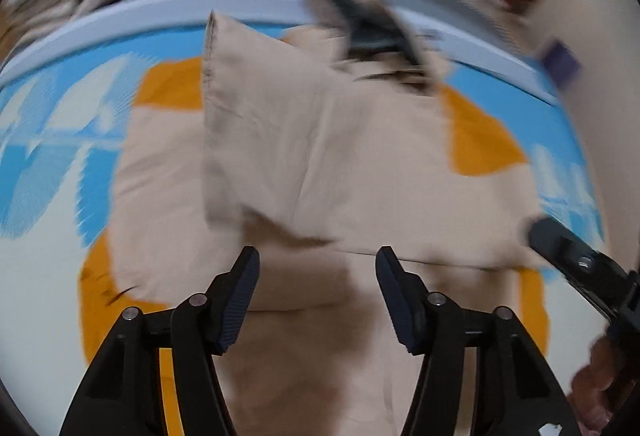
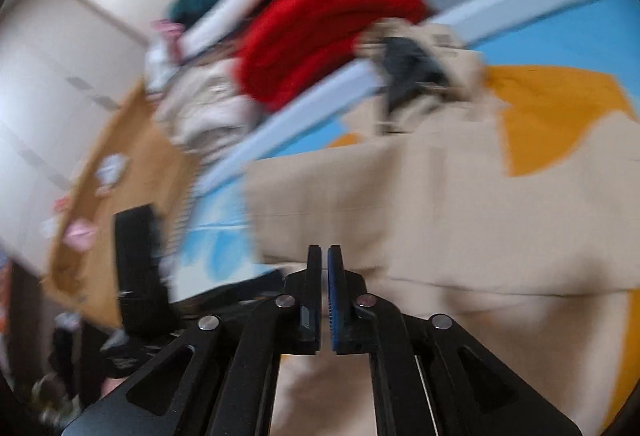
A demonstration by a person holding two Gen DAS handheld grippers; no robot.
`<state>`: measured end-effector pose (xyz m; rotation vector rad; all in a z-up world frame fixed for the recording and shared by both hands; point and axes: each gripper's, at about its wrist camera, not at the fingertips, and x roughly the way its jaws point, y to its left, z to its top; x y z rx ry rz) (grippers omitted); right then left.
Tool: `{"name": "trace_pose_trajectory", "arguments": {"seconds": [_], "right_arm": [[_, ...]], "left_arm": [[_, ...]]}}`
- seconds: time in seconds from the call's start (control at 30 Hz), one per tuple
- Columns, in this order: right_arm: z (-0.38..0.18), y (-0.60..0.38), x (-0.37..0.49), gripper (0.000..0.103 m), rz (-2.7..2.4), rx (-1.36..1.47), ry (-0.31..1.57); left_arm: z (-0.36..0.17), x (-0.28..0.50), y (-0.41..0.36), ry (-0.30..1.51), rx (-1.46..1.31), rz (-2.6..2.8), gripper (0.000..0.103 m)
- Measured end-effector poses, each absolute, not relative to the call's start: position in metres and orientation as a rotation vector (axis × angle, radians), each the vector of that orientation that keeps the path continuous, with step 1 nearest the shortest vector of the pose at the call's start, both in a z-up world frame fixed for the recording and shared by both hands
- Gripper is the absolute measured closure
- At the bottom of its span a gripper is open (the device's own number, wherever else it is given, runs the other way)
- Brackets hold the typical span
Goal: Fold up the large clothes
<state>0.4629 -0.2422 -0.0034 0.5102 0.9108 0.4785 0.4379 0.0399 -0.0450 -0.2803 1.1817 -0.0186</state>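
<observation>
With the large beige cloth garment [image 1: 344, 155] lying partly folded on the blue-and-orange patterned mat [image 1: 484, 139], the left tool [image 1: 316, 296] hangs released above it and the right tool [image 2: 324, 300] is nearly clenched on nothing, so I judge a fresh edge must be gripped next.

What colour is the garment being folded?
Beige garment, plain, no pattern; clearest in the left wrist view.

Black left tongs [image 1: 316, 256] and right tongs [image 2: 324, 256], ribbed blue pads, silver rivets.
</observation>
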Motion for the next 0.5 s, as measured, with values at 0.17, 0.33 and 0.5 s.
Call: {"name": "trace_pose_trajectory", "arguments": {"seconds": [0.17,0.33,0.5], "right_arm": [[-0.046,-0.287,0.469,0.053,0.088,0.537,1.080],[-0.084,-0.340,0.468,0.053,-0.150,0.723,1.180],[-0.090,-0.371,0.465,0.061,-0.232,0.817,1.159]], "left_arm": [[-0.066,0.437,0.098,1.220,-0.534,0.099,0.052],[-0.091,0.428,0.151,1.216,-0.834,0.167,0.055],[-0.106,0.430,0.169,1.174,-0.960,0.156,0.057]]}}
